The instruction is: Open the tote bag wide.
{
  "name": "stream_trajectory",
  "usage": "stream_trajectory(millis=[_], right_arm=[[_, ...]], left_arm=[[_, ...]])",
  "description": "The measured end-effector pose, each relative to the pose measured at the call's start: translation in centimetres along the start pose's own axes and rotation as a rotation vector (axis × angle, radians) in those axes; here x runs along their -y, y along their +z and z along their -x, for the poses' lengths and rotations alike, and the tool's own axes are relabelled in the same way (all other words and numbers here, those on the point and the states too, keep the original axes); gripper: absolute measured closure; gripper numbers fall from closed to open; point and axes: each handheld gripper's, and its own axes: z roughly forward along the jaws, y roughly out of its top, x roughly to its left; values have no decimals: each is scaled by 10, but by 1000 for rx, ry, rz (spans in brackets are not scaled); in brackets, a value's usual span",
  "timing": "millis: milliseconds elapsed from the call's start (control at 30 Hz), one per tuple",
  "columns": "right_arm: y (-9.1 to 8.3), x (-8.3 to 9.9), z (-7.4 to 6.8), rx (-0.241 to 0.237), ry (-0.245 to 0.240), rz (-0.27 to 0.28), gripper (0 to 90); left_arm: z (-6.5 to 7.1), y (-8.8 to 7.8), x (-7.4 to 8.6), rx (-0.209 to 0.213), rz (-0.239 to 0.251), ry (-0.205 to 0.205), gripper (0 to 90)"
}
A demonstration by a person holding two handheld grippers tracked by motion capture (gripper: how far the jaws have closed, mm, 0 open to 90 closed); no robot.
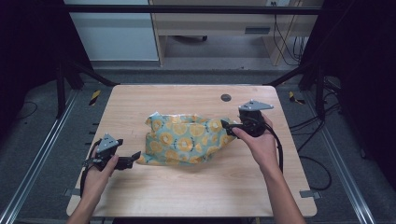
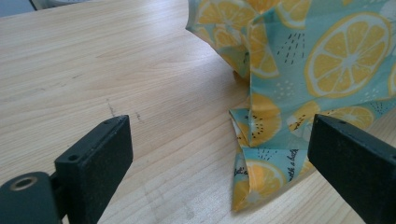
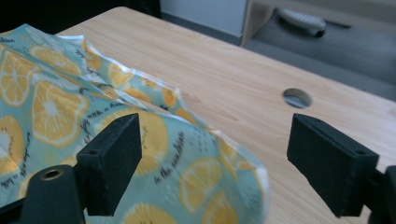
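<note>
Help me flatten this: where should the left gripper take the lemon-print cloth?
Probably the folded corner of the lemon-print cloth that points at the left gripper. It stands up off the table between the open jaws, so come in level from the cloth's left.

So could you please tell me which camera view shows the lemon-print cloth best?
The high view: the whole lemon-print cloth lies crumpled mid-table. The left gripper view catches just a folded corner; the right gripper view a rumpled edge.
</note>
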Motion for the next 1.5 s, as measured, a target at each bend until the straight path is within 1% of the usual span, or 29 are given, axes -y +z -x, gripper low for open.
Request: stream_trajectory(millis=[33,67,100,133,167,200,233,267,367,400,433,467,500,533,600,700,767,867,900,967,1000,1133,1200,1233,1267,1333,1367,1400,1500], right_arm=[[5,-2,0,-12,-2,-13,167],[14,-3,-1,-27,-3,-44,153],[14,-3,-1,-27,-3,-44,153],[18,-2,-1,-39,-4,-57,143],[25,0,-4,-59,-10,-83,145],[27,2,-5,-64,-20,-96,156],[27,2,-5,-64,-20,-96,156],[28,4,-7,-74,-30,-109,185],[30,10,-10,-92,-66,-130,401],[30,13,-11,-109,-77,-141,550],[30,13,-11,-109,-77,-141,550],[29,15,-12,-117,-83,-134,664],[28,15,-12,-123,-86,-134,718],[28,15,-12,-123,-86,-134,718],[26,15,-13,-130,-92,-125,805],[21,14,-13,-139,-94,-96,884],[19,14,-13,-139,-88,-87,887],[15,12,-15,-151,-79,-55,890],[11,10,-18,-162,-84,-30,891],[9,9,-20,-167,-89,-19,891],[4,8,-24,-173,-92,1,891],[-7,5,-33,-196,-104,50,892],[-10,4,-35,-201,-108,60,892],[-12,4,-38,-208,-112,71,892],[-17,4,-43,-229,-115,88,892],[-20,5,-46,-237,-117,95,892],[-24,6,-52,-256,-122,110,892],[-24,6,-52,-256,-122,110,892],[-29,10,-61,-278,-138,122,892]], left_arm=[[-1,0,0,-2,1,1,63],[-1,-1,0,-4,6,-4,64],[-1,-1,0,-4,7,-4,64],[-2,-1,0,-5,7,-4,64],[-2,-1,0,-6,7,-4,64],[-2,-1,0,-6,7,-4,64],[-3,0,0,-6,7,-5,64],[-3,0,0,-6,7,-5,63],[-3,0,0,-7,6,-5,64],[-3,0,0,-7,5,-3,64],[-3,0,0,-7,5,-3,64],[-3,0,0,-8,6,0,63],[-2,0,0,-6,4,1,64],[-2,0,0,-6,4,1,64],[-2,0,0,-7,4,2,64],[-3,0,0,-7,0,3,64],[-3,0,1,-8,-2,2,64],[-3,-1,0,-10,-1,4,64],[-3,-1,0,-9,-1,5,64],[-3,-1,1,-10,-2,3,64],[-3,-1,1,-10,-3,1,64],[-3,0,1,-11,-5,0,64],[-2,0,1,-13,-7,1,64],[-2,0,1,-13,-8,2,64],[-2,0,1,-14,-7,2,64],[-2,0,1,-14,-7,2,64],[-2,0,1,-13,-8,1,64],[-2,0,1,-13,-8,0,64],[-2,0,1,-14,-8,-2,64]])
